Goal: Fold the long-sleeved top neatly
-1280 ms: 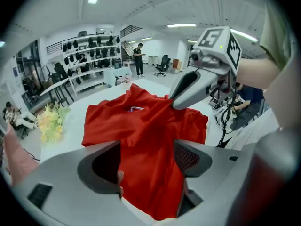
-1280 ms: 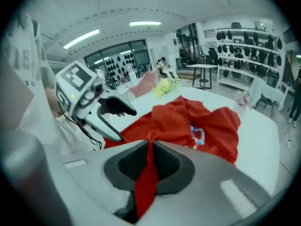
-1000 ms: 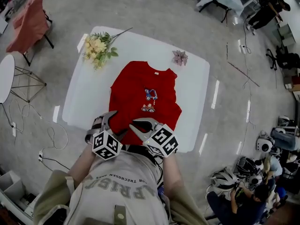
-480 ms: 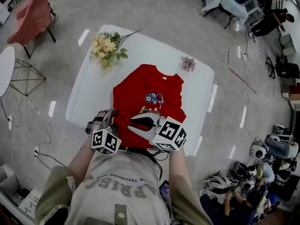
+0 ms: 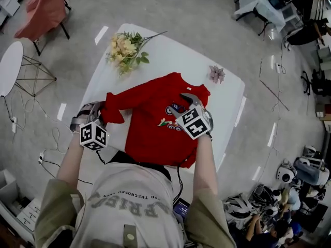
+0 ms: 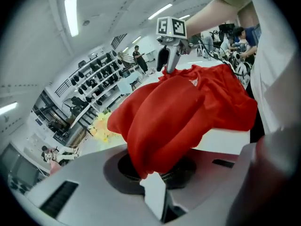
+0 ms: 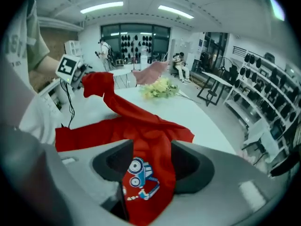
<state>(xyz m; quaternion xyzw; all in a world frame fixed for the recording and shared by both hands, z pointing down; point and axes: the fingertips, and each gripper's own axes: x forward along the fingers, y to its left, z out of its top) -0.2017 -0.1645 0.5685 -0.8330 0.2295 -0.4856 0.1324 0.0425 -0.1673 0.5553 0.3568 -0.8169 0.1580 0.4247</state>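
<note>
A red long-sleeved top (image 5: 152,130) with a tractor print lies on the white table (image 5: 227,94). My left gripper (image 5: 100,113) sits at the table's left edge, shut on the end of the left sleeve (image 6: 160,126). Its jaws have just been closing on that red cloth, and the sleeve stretches out sideways from the body. My right gripper (image 5: 184,97) is over the chest at the top's right side. Its jaws have just been opening and stand apart, with the printed red cloth (image 7: 143,173) bunched loosely between them.
A bouquet of pale flowers (image 5: 124,48) lies at the table's far left corner and a single pink flower (image 5: 216,74) near the far right. A round white side table (image 5: 9,66) and a cloth-draped chair (image 5: 44,9) stand on the floor to the left.
The left gripper closed on the sleeve and carried it out to the left. The right gripper moved from the hem to the chest and its jaws came apart.
</note>
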